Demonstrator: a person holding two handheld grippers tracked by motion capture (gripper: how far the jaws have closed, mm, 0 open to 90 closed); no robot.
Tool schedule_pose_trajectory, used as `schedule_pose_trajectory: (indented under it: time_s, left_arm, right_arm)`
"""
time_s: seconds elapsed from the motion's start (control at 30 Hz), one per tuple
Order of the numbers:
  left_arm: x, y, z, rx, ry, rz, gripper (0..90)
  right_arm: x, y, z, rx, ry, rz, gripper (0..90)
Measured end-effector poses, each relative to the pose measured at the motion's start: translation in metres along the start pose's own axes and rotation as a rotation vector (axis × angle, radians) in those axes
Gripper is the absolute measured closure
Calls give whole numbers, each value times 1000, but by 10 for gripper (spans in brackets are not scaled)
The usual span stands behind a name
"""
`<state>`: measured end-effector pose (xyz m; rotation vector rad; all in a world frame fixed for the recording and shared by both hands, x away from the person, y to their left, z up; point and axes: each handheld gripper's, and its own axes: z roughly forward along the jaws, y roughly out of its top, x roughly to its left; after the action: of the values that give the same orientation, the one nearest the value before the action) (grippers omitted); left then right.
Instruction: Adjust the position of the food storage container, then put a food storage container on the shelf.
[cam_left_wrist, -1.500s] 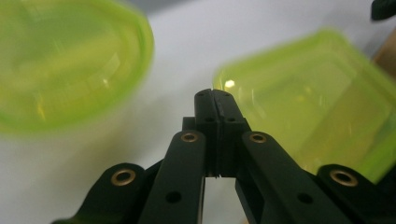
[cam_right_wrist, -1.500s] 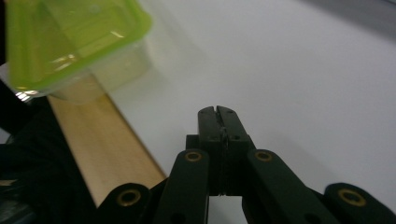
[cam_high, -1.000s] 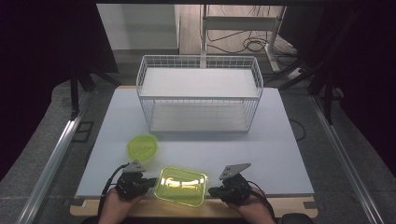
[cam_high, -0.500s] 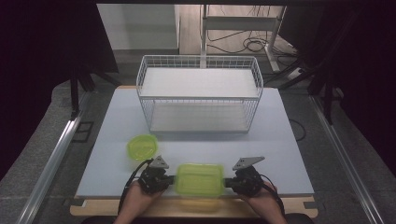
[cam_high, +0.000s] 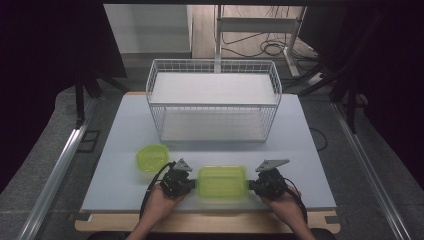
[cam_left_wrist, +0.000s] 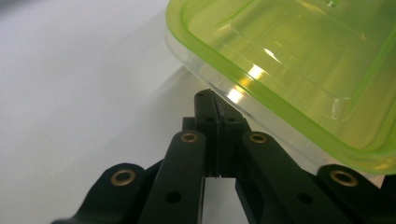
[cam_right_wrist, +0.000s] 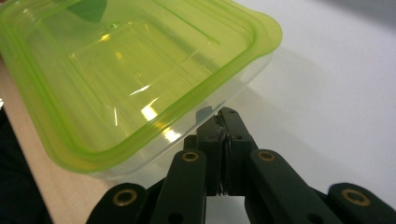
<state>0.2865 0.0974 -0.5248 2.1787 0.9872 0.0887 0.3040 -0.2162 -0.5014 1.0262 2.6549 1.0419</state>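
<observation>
A clear rectangular container with a lime-green lid (cam_high: 222, 182) sits near the table's front edge, between my two grippers. My left gripper (cam_high: 194, 184) is shut, and its closed tips (cam_left_wrist: 210, 95) touch the container's clear wall (cam_left_wrist: 243, 105) just under the lid's rim. My right gripper (cam_high: 251, 186) is shut too. Its closed tips (cam_right_wrist: 223, 114) press the opposite wall below the green lid (cam_right_wrist: 140, 79). Nothing is between either pair of jaws. Whether the container rests on the table or is slightly lifted I cannot tell.
A small round green bowl (cam_high: 152, 157) lies left of and behind my left gripper. A white wire basket (cam_high: 213, 100) with a shelf stands at the back middle. The pale table (cam_high: 310, 165) ends in a wooden front strip (cam_high: 210, 222).
Both grippers and the container squeezed between them have slid to the right and a little away from the front edge. The round bowl and the basket have stayed put.
</observation>
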Motion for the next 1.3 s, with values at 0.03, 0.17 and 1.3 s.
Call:
schedule_pose_trajectory:
  time_s: [0.03,0.17,1.3]
  left_arm:
    - [0,-1,0,-2,2,-1,900]
    - [2,-3,-6,-8,23,-1,878]
    - [-7,-51,-47,-149,168,70,60]
  right_arm:
    - [-1,0,1,1,3,-2,871]
    - [-1,0,4,10,2,-15,856]
    - [-7,-22,-28,-157,-98,-64,83]
